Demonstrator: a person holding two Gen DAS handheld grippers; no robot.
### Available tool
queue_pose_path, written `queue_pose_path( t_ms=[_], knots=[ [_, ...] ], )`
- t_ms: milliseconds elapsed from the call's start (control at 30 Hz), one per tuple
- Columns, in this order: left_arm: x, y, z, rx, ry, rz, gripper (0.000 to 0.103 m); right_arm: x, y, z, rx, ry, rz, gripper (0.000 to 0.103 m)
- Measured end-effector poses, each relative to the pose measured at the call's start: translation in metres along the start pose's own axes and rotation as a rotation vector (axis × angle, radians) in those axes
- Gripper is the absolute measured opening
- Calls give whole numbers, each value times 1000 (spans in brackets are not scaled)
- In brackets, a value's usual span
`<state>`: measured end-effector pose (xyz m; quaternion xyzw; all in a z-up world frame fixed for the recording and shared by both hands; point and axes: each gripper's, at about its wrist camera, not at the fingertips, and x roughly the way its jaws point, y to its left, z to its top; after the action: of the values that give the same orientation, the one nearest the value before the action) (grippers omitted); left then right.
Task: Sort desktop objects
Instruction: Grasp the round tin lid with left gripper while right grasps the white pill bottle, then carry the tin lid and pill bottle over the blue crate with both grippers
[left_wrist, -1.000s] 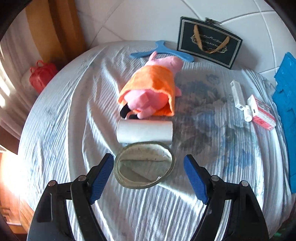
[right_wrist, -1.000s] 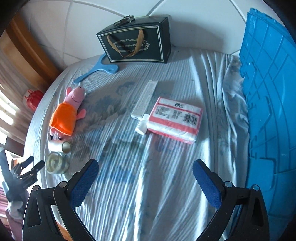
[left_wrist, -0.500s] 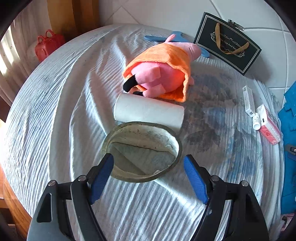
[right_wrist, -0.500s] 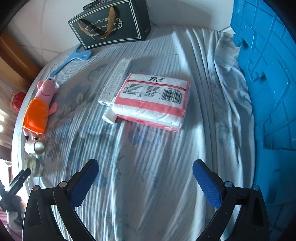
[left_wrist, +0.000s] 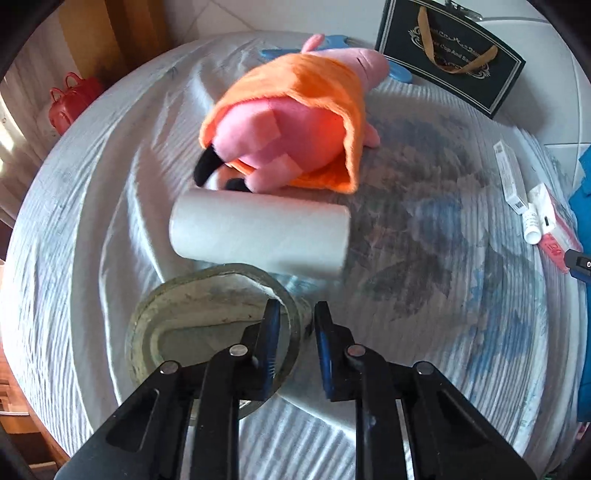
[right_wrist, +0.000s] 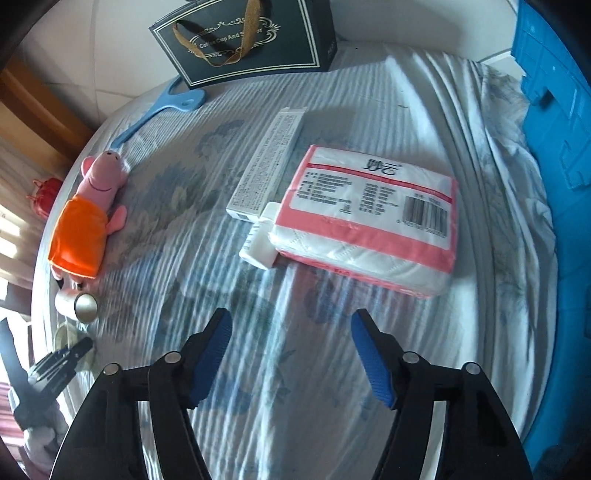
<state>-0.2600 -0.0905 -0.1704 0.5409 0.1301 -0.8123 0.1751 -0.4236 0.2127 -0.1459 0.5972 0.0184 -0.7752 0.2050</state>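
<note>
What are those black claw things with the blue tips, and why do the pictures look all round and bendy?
They are grabbers that a person holds, one in each hand. Each carries a small wide-eyed camera that bends the picture. One picture looks along the left gripper, the other along the right gripper.

Both look down on a table under a pale cloth. On it lie a pink pig toy in an orange dress, a white roll, a ring of tape, a tissue pack, a long white box and a dark gift bag.

The left gripper has just closed on the tape ring's rim. The right gripper has been closing, with nothing between its fingers.
</note>
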Motion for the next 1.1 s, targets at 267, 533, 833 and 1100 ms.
queue_pose_path(
  t_ms=[267, 533, 833, 1100],
  knots=[
    [4, 27, 12, -60, -5, -3, 19, 40, 23, 27, 25, -26, -40, 67],
    [-14, 27, 11, -64, -55, -7, 17, 47, 29, 25, -27, -63, -103, 28],
    [-85, 8, 6, -19, -210, -69, 17, -47, 42, -19, -101, -195, -19, 28],
    [-160, -54, 9, 130, -361, -175, 17, -154, 50, -46, -128, -403, -24, 28]
  ],
)
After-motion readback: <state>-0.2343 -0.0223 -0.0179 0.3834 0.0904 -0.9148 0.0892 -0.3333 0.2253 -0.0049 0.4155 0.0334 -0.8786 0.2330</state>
